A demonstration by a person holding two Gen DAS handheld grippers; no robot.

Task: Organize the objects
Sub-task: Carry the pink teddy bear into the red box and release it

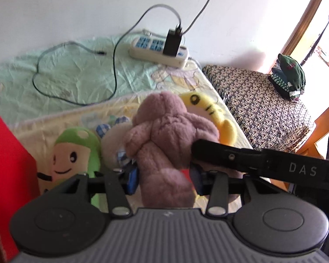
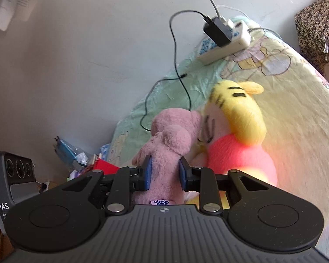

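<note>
A pink plush toy (image 1: 164,135) hangs over the bed, and both grippers hold it. My left gripper (image 1: 164,180) is shut on its lower part, blue pads (image 1: 132,179) pressed on either side. A black finger of my right gripper (image 1: 219,155) reaches the toy from the right. In the right wrist view my right gripper (image 2: 165,173) is shut on the pink plush toy (image 2: 171,140). A yellow tiger plush (image 2: 236,131) with a pink body lies against it; its head (image 1: 208,109) shows behind. A green mushroom plush (image 1: 76,153) and a beige plush (image 1: 114,144) lie to the left.
A red box (image 1: 8,164) stands at the left edge. A white power strip (image 1: 159,48) with a black charger and a loose cable (image 1: 114,65) lies on the bed sheet (image 1: 76,81) by the wall. A patterned covered surface (image 1: 263,105) bears folded clothes (image 1: 289,76). Clutter (image 2: 72,153) sits beside the bed.
</note>
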